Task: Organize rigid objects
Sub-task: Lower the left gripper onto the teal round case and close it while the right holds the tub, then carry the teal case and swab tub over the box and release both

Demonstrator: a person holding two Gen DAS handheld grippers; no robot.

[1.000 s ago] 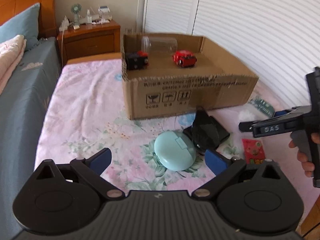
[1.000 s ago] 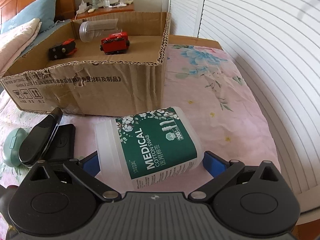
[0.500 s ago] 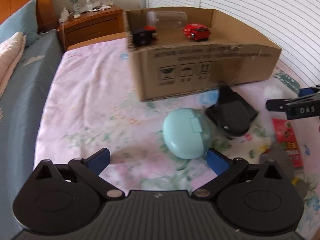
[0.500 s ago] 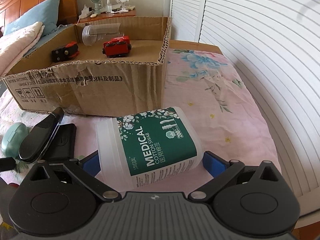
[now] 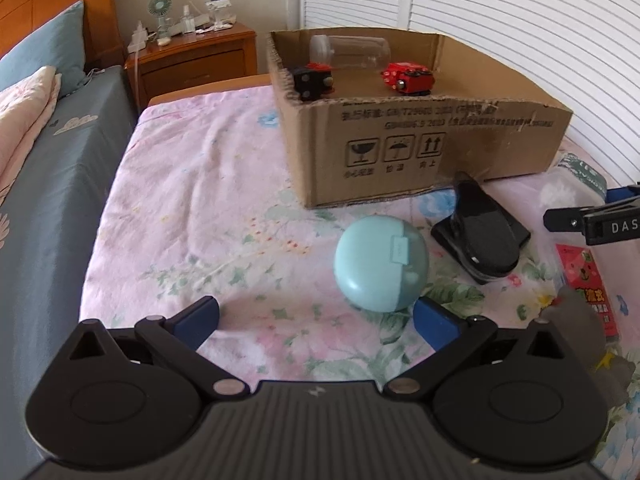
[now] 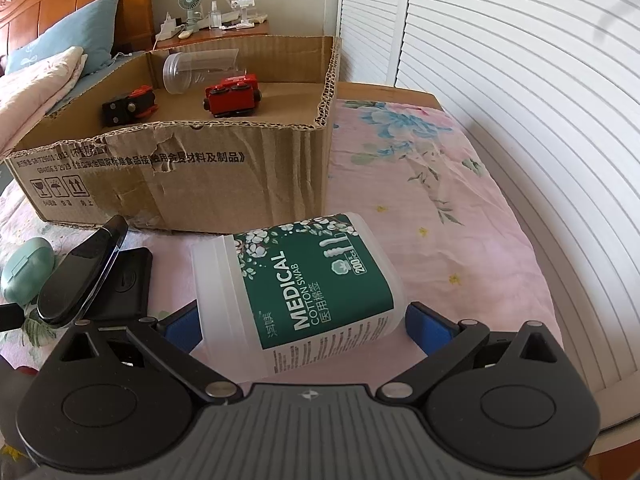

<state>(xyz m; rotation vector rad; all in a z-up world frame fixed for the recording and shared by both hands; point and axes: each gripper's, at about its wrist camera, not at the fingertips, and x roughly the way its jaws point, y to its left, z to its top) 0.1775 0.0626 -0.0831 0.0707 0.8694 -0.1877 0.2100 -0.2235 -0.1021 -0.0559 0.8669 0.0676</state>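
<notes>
A cotton swab jar (image 6: 308, 292) is seen lying on its side on the bed (image 6: 432, 184), between the wide-spread jaws of the right gripper (image 6: 304, 320), with neither blue pad clearly pressed against it. Behind it stands a cardboard box (image 6: 224, 176) in which a red toy car (image 6: 232, 98), a black toy car (image 6: 128, 108) and a clear cup (image 6: 196, 70) are held. Toward the bed's left edge, a black clip (image 6: 84, 276) and a mint case (image 6: 26, 270) are laid.

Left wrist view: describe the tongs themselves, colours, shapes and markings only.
The left tongs have a ribbed dark grey body, two round black discs, black linkage arms with silver rivets, triangular cut-outs and blue fingertips. A small lightning-like mark sits mid-body. The right tongs show black with white letters "DAS".
</notes>
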